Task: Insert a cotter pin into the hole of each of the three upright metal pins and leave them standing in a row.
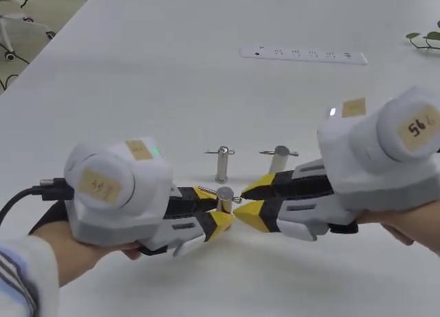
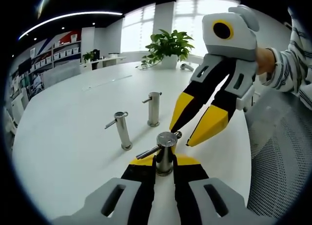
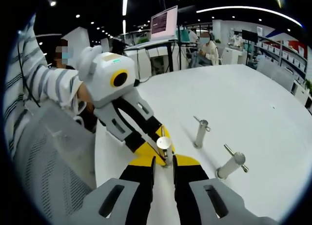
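White and matte, the desk [image 1: 137, 76] carries one smooth steel pin [image 1: 221, 164] at twelve o'clock and a leaning pin [image 1: 278, 159] at one o'clock of the near metal pin [image 1: 225, 197], each crossed by thin wire. The left gripper [image 1: 216, 207] has its fingers narrowed around the near pin's round shaft. The right gripper [image 1: 243, 203] sets narrow fingers at the looped end of the cotter pin [image 2: 148, 151], though I cannot tell whether they pinch it. I judge it best to clamp the shaft upright and push the wire straight along the hole.
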The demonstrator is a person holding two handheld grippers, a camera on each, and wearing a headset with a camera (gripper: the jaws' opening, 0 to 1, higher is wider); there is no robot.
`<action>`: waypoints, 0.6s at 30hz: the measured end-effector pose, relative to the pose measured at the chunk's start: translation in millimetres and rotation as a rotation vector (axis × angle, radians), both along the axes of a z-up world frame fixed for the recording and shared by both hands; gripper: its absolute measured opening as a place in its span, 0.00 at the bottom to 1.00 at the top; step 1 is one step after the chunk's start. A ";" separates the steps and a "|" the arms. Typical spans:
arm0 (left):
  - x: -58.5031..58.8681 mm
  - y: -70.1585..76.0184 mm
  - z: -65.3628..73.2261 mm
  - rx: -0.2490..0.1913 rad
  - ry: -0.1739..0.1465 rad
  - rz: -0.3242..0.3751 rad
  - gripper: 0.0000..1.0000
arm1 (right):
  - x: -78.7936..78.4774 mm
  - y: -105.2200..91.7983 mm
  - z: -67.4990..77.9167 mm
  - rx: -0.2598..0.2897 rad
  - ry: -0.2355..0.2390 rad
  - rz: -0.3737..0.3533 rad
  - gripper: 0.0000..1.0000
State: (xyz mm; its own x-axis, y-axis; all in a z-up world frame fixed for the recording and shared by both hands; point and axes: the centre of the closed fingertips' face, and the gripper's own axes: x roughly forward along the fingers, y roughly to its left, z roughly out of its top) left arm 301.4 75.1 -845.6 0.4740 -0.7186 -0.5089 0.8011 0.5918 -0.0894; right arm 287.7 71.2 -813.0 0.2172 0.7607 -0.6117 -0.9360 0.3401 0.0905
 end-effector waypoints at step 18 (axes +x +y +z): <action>-7.7 18.8 -9.6 0.055 -0.002 0.012 0.53 | 5.5 15.6 -4.8 0.020 -0.017 -0.006 0.20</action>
